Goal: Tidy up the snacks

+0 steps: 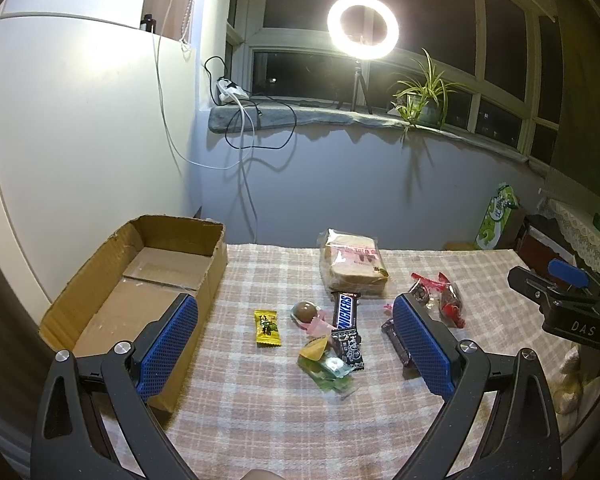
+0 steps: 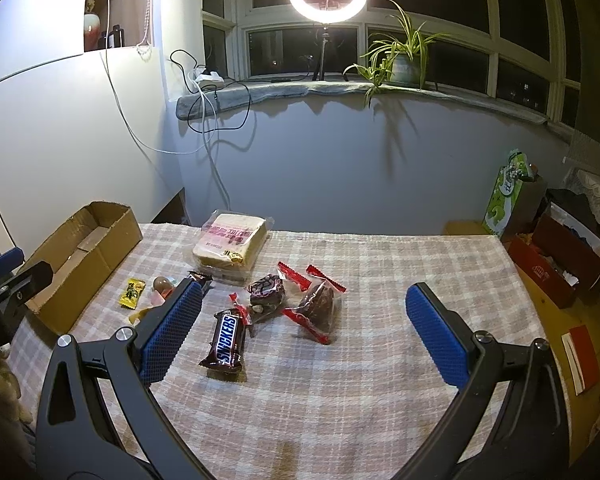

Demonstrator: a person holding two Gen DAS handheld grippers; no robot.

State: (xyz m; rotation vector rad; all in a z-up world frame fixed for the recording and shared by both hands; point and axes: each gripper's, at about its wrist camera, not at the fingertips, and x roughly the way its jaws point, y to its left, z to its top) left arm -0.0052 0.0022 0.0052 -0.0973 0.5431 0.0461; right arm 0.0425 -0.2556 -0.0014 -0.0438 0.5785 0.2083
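Observation:
Snacks lie on a plaid tablecloth (image 1: 260,420). In the left wrist view I see a bagged bread loaf (image 1: 352,266), a Snickers bar (image 1: 346,312), a yellow candy (image 1: 267,328), a brown chocolate ball (image 1: 304,311), a black-white packet (image 1: 350,350), green wrappers (image 1: 326,368) and red-wrapped sweets (image 1: 446,298). An open cardboard box (image 1: 140,280) stands at the left. My left gripper (image 1: 296,324) is open above the snacks. My right gripper (image 2: 302,300) is open over a second Snickers bar (image 2: 227,340), a dark packet (image 2: 266,290) and red-wrapped sweets (image 2: 318,304). The bread (image 2: 232,242) and box (image 2: 88,248) show there too.
A ring light (image 1: 363,26), a potted plant (image 1: 422,98) and a power strip with cables (image 1: 230,90) sit on the windowsill behind the table. A green bag (image 2: 508,196) and a red box (image 2: 560,268) stand on the floor at the right.

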